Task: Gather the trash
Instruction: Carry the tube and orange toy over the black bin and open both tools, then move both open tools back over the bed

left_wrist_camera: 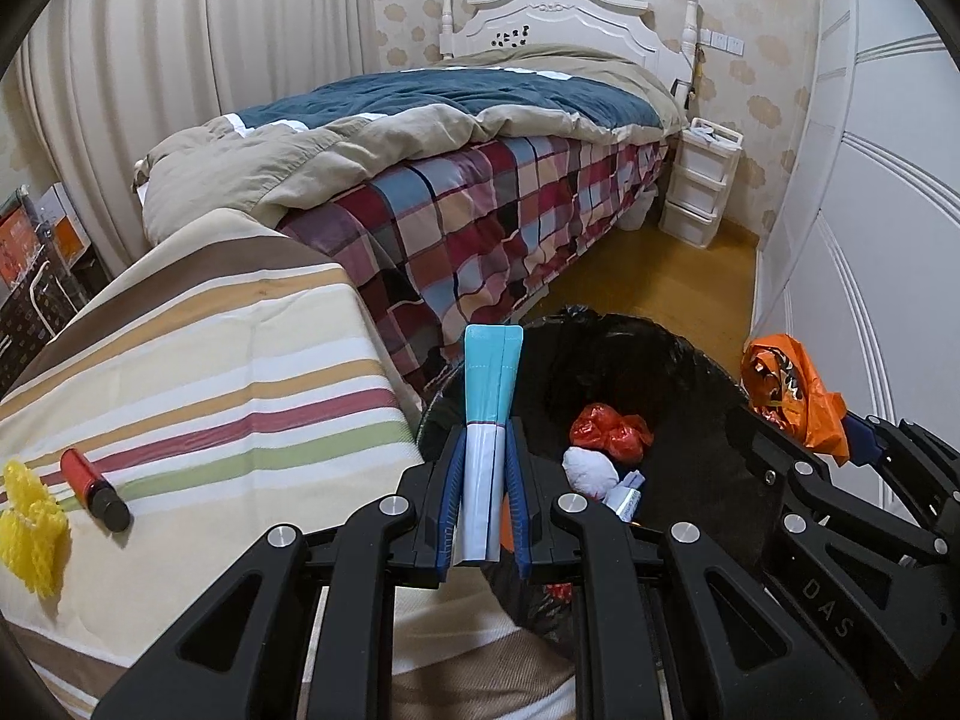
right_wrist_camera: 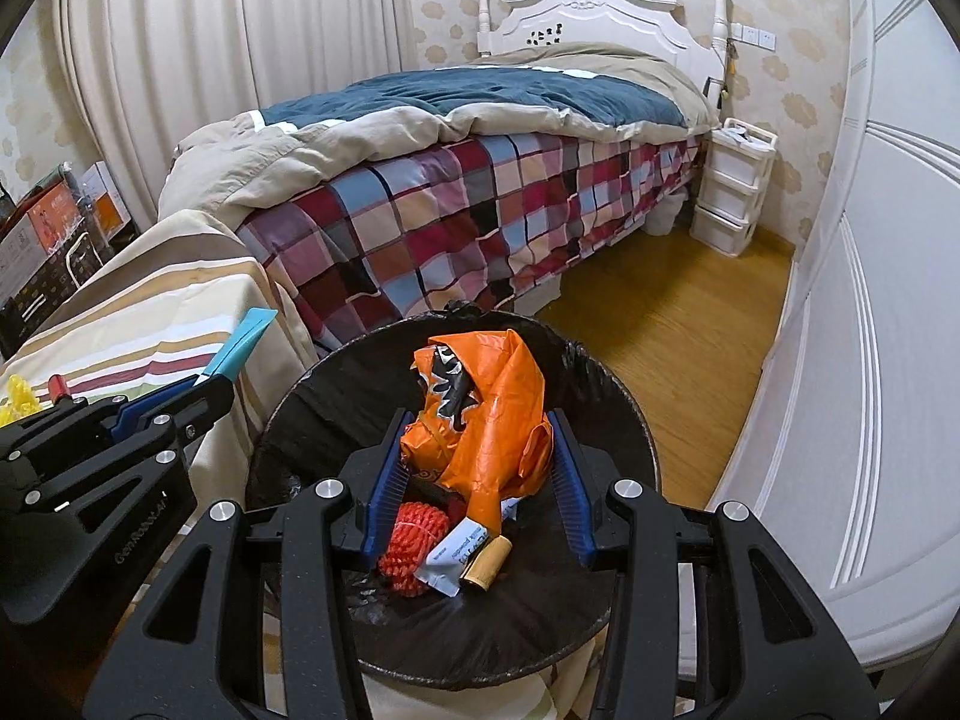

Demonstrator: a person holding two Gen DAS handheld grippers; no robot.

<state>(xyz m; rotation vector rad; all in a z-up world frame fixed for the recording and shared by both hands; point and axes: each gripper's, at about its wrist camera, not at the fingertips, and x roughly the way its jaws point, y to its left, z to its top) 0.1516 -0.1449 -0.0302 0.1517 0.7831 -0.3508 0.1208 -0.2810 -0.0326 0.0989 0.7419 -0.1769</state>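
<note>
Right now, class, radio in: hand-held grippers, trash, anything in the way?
Left hand-held gripper shut on blue-white packet. Right hand-held gripper shut on orange bag, over bin. Red tube, yellow mesh uncollected. Nothing blocking.

A bed (left_wrist_camera: 480, 180) with a white headboard (left_wrist_camera: 558, 18) carries a blue-and-beige duvet (left_wrist_camera: 432, 102) over a checked cover (left_wrist_camera: 516, 210). White plastic drawers (left_wrist_camera: 699, 186) stand beside it (against patterned wallpaper), on wooden floor (right_wrist_camera: 672, 348).
</note>
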